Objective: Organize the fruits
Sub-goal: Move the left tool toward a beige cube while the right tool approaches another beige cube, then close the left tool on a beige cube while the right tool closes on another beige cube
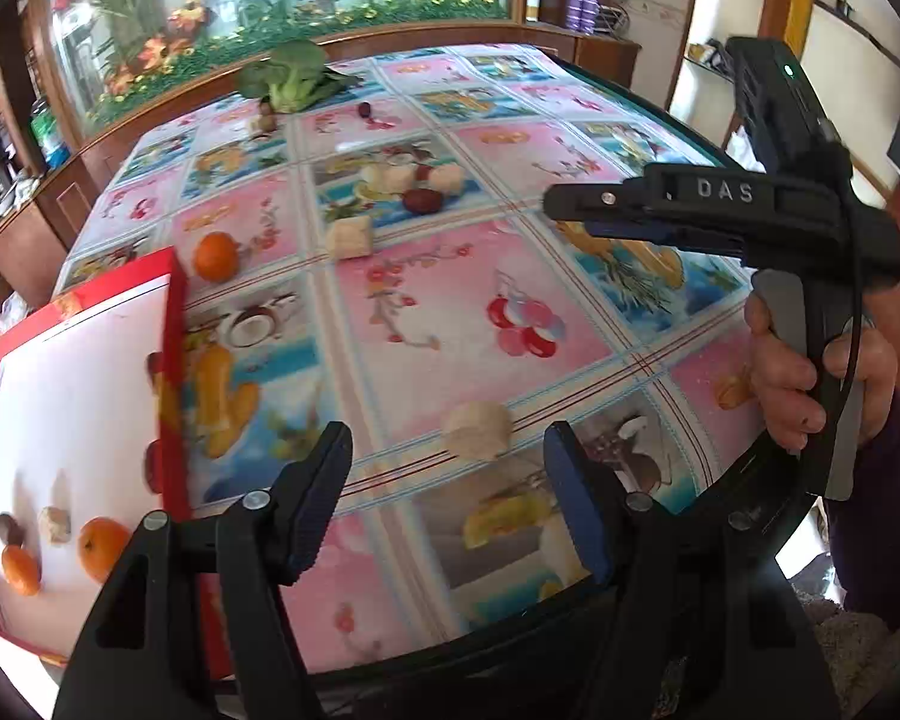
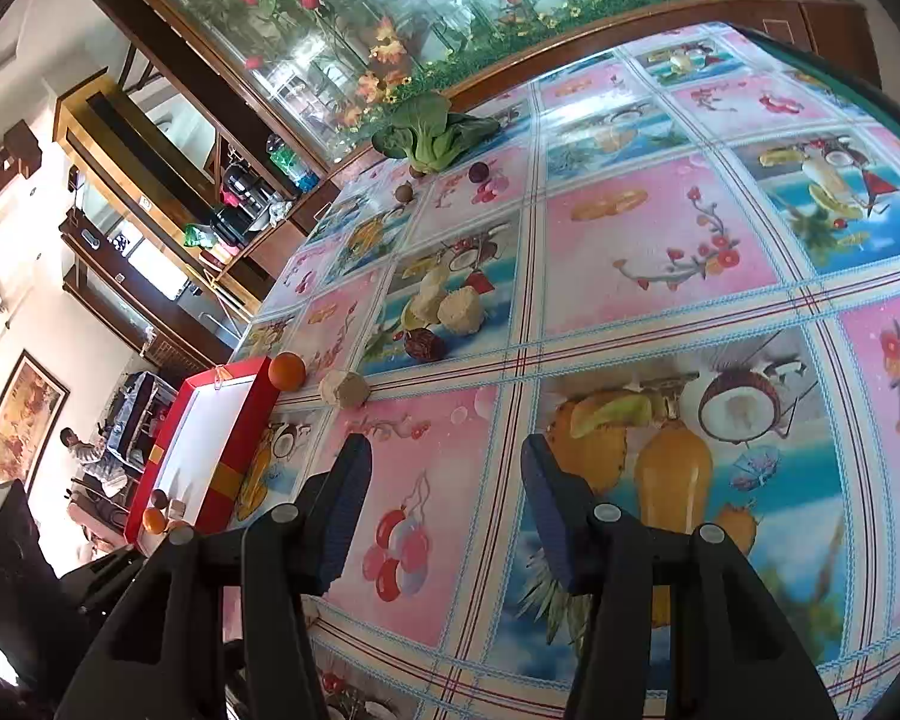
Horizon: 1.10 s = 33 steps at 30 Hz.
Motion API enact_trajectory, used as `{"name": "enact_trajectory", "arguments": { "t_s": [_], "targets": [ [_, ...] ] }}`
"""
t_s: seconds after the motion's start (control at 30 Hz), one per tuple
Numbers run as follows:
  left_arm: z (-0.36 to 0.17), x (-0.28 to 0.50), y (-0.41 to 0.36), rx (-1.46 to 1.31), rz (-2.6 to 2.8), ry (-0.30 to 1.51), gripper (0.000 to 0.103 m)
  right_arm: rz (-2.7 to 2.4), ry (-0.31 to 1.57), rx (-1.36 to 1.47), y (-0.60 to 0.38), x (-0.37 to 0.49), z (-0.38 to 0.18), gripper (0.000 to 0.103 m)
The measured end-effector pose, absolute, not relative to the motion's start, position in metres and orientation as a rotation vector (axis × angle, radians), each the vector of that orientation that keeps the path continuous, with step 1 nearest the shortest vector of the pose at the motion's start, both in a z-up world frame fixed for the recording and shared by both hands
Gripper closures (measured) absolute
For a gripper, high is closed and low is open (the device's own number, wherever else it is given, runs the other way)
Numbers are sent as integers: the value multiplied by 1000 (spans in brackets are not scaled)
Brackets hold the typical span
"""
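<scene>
The left tool (image 1: 447, 495) is spread wide and holds nothing. Just past its tips a pale fruit chunk (image 1: 477, 429) lies on the desk (image 1: 474, 276). The right tool (image 2: 444, 495) is spread and empty too. On the left sits a red box (image 1: 177, 324) with two oranges (image 1: 101, 547) inside. Another orange (image 1: 216, 255) lies near the box's far corner.
</scene>
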<state>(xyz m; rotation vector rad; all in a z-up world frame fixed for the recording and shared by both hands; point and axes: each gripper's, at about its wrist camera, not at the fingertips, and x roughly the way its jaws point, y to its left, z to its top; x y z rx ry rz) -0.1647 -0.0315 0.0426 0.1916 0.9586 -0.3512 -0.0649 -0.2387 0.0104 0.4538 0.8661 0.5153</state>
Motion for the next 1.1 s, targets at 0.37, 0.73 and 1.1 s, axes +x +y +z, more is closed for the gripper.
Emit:
{"name": "enact_trajectory", "arguments": {
  "t_s": [0.37,0.73,1.1],
  "targets": [
    [20,-156,-49,210,-382,1014,64,524,842,447,-241,-69,13,51],
    [20,-149,-30,121,-359,994,71,524,846,332,-216,-67,16,51],
    [58,-156,18,43,-280,878,71,570,875,120,-115,-28,22,51]
  ]
}}
